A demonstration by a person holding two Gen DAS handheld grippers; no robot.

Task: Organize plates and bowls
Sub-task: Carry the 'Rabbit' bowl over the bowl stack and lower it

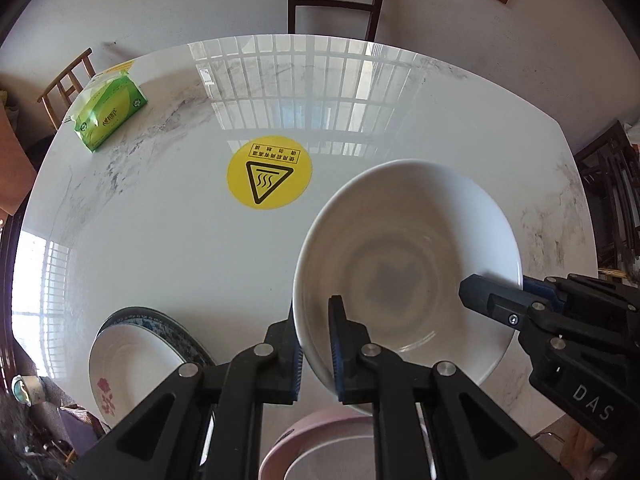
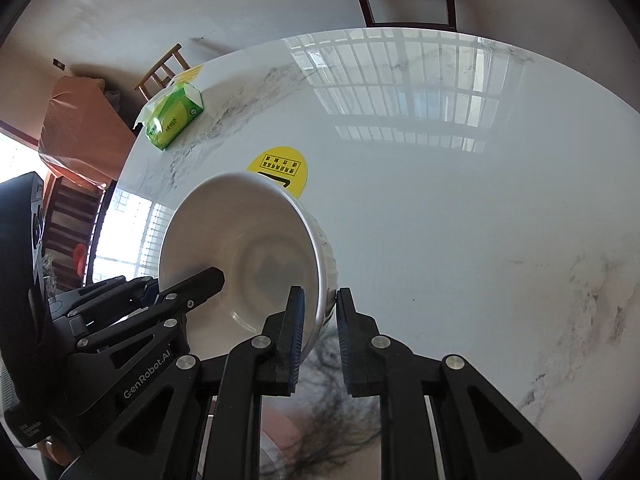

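Above the near side of the worktop [image 1: 168,216] I have the big white bowl [image 1: 404,264] off the surface, pinched from two opposite sides so it cannot tip. My left tongs [image 1: 314,340] are nearly closed on the near rim, one pad inside the wall and one outside; my right tongs [image 2: 320,320] grip the far rim the same way. I judge two grips suit a bowl this wide and smooth. Below, at the near edge, a pink-rimmed bowl [image 1: 320,440] sits partly hidden by the tongs, likely the nesting spot. Toward the near left corner the flower plate [image 1: 128,368] rests on a blue-patterned plate [image 1: 176,326], already stacked. A green tissue pack [image 1: 110,114] lies at the far left edge, well clear.
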